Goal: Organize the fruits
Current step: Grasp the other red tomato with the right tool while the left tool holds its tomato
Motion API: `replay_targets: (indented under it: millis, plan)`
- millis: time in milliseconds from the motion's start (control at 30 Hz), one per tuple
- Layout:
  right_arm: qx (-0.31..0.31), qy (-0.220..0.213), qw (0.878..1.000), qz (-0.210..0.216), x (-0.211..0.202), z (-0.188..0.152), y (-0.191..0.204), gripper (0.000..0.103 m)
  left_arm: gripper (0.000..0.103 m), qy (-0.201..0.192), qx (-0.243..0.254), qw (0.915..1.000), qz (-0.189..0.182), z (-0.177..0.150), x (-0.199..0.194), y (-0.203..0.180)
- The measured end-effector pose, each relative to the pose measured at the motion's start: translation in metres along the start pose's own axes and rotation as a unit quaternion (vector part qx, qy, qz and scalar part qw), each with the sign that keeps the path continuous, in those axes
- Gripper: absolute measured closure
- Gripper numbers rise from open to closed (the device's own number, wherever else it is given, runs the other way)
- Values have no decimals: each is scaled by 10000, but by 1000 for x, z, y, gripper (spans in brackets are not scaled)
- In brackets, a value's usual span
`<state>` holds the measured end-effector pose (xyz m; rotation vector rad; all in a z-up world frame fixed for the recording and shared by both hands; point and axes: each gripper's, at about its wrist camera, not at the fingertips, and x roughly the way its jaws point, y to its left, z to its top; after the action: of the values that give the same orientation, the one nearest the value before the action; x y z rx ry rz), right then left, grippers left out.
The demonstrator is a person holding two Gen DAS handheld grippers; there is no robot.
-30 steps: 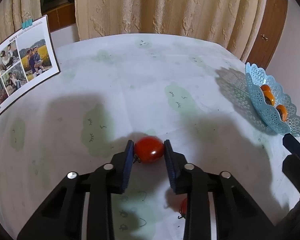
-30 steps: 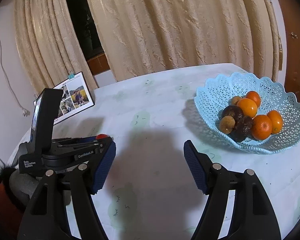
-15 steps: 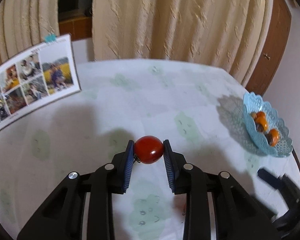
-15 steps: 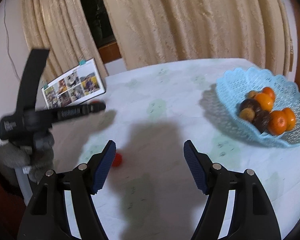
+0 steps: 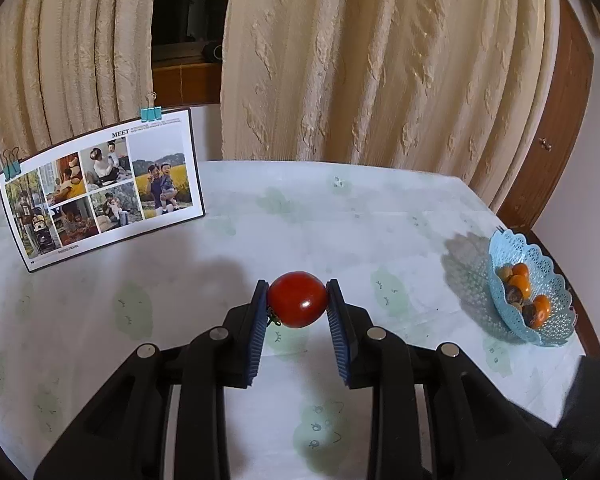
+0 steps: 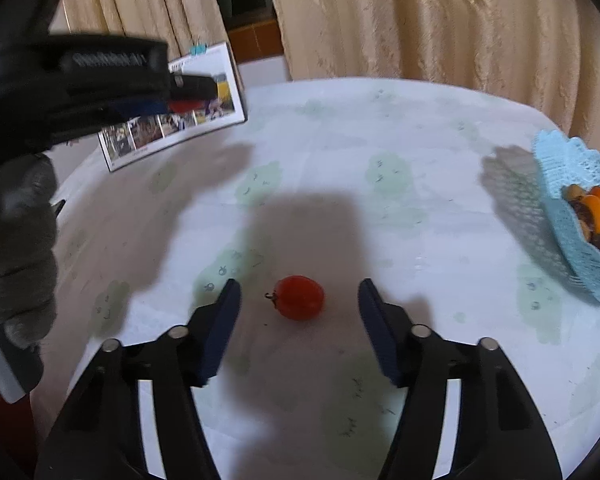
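My left gripper (image 5: 297, 304) is shut on a red cherry tomato (image 5: 297, 299) and holds it well above the table. In the right wrist view the left gripper (image 6: 180, 94) shows blurred at the upper left, raised high. My right gripper (image 6: 299, 300) is open, its two pads either side of a second red tomato (image 6: 300, 297) that lies on the tablecloth, touching neither pad. A light blue lattice basket (image 5: 496, 284) with oranges and dark fruits stands at the table's right edge; it also shows in the right wrist view (image 6: 560, 204).
A photo calendar (image 5: 100, 192) with binder clips stands upright at the back left of the table. The round table (image 5: 340, 216) has a white cloth with green prints. Beige curtains hang behind it. A wooden door is at the far right.
My left gripper has lifted the tomato higher off the table. My right gripper has moved left and down, so the second tomato now lies between its open pads.
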<state>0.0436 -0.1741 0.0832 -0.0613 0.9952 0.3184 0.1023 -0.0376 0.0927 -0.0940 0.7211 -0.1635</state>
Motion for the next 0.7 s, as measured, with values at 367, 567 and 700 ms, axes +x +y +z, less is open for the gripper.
replay_targets:
  millis: [367, 567, 700]
  plan:
    - [24, 247, 9995, -170, 15, 1, 4, 69, 74, 16, -20, 10000, -21, 1, -1, -1]
    - [258, 70, 9996, -98, 0, -1, -4, 69, 74, 36, 35, 10000, -25, -2, 0, -5]
    - [437, -147, 9988, -143, -20, -1, -15, 69, 74, 60, 65, 10000, -15, -4, 1, -9]
